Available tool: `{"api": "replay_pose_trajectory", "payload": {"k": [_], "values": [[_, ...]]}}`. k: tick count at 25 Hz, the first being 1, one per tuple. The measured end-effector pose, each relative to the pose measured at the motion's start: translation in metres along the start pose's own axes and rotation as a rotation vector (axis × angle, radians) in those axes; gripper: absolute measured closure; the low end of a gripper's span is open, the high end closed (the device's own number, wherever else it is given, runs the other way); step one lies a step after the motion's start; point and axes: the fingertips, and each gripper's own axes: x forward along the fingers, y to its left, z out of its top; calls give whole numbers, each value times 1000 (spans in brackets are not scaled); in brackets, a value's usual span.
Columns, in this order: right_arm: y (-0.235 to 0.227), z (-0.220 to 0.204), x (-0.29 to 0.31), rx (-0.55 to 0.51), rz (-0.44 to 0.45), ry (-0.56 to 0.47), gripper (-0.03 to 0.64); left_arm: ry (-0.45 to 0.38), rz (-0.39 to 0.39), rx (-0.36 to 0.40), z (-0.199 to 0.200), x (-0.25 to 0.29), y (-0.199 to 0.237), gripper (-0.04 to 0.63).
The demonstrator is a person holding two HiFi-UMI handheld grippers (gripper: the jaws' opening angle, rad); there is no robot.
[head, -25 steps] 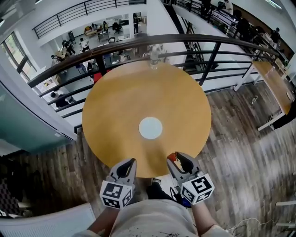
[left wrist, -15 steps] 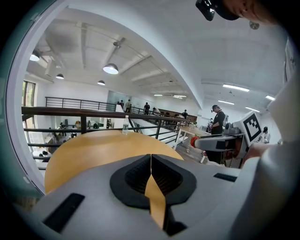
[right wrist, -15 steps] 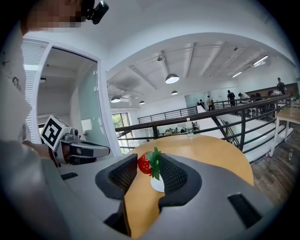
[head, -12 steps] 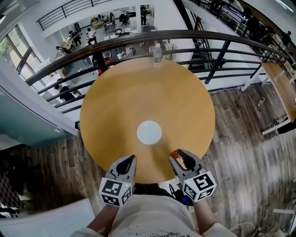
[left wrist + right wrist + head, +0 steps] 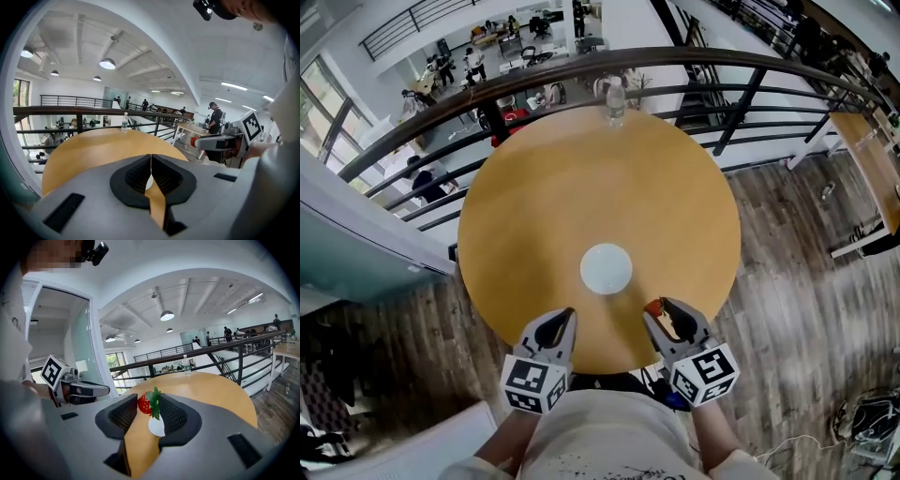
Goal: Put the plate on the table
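On the round wooden table (image 5: 534, 197), slightly near of centre, lies the white plate (image 5: 606, 269). Nearer, at the table's edge, the right gripper (image 5: 666, 314) pinches a strawberry (image 5: 144, 403). The left gripper (image 5: 565, 317) has its jaws pressed together. A bottle (image 5: 615, 101) stands at the far rim.

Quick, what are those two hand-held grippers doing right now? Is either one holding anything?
Left hand-held gripper: closed, holding nothing.
Right hand-held gripper: closed on a strawberry.
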Motion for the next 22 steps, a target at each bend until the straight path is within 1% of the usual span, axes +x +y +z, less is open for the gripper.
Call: {"api": "replay_pose_trajectory", "payload": {"k": [10,20,22], "values": [[-7,-3,30,4,-31,32,454,34,-42,-1,-4,23,21,571],[-17,-26,61,-2,-27,76,454,66,-63,13,-15,53,36,571],[-20,-32,67,0,-30,85,454,72,-63,30,-19,59,39,571]]}}
